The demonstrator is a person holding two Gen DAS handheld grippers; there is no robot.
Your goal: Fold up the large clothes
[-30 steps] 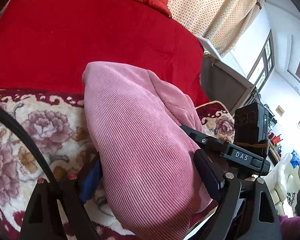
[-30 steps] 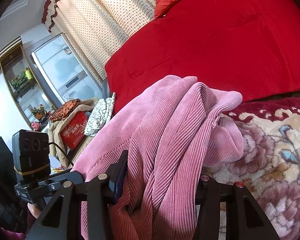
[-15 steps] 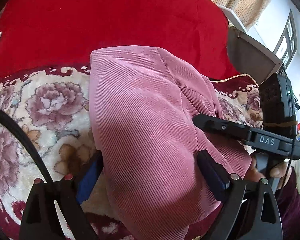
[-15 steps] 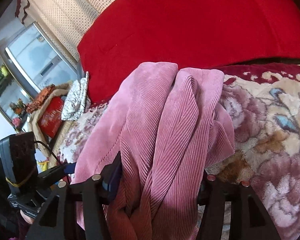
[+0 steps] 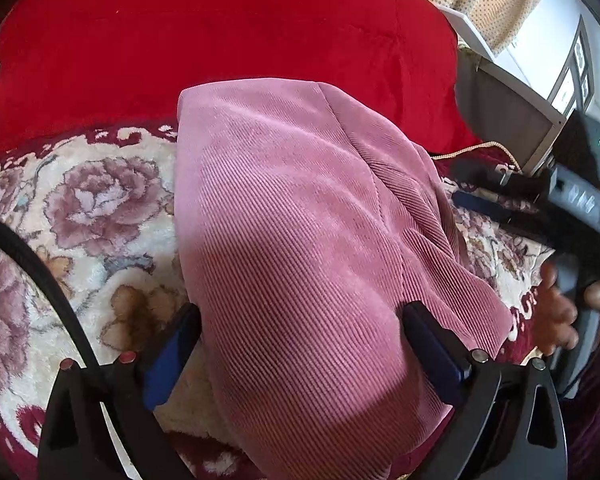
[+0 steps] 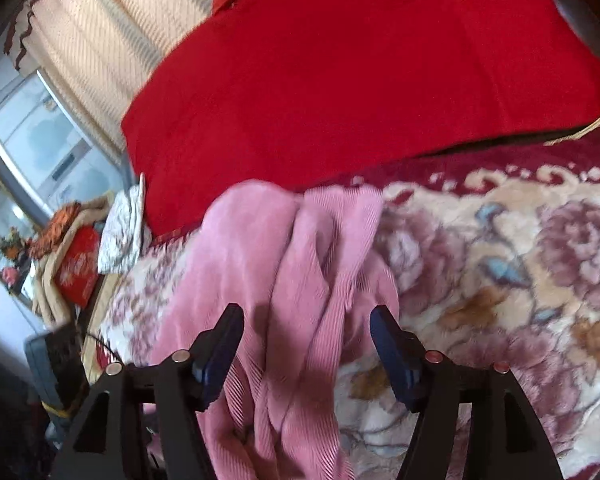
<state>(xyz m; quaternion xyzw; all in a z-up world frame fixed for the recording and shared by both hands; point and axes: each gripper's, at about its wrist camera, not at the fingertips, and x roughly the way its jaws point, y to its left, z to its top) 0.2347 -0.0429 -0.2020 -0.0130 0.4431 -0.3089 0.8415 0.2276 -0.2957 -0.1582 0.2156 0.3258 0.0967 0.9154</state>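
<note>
Lying folded: pink corduroy garment (image 5: 300,240)

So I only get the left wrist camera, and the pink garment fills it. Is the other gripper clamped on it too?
Observer: No. The right gripper is open. The pink garment lies loosely between its fingers, and the floral blanket shows beside one of them.
Operator: Is the cloth flat on that side?
Observer: No, it is bunched into several long folds there.
Operator: Is there anything past the blanket over there?
Observer: Yes, a red box with a black-and-white patterned cloth next to it.
</note>
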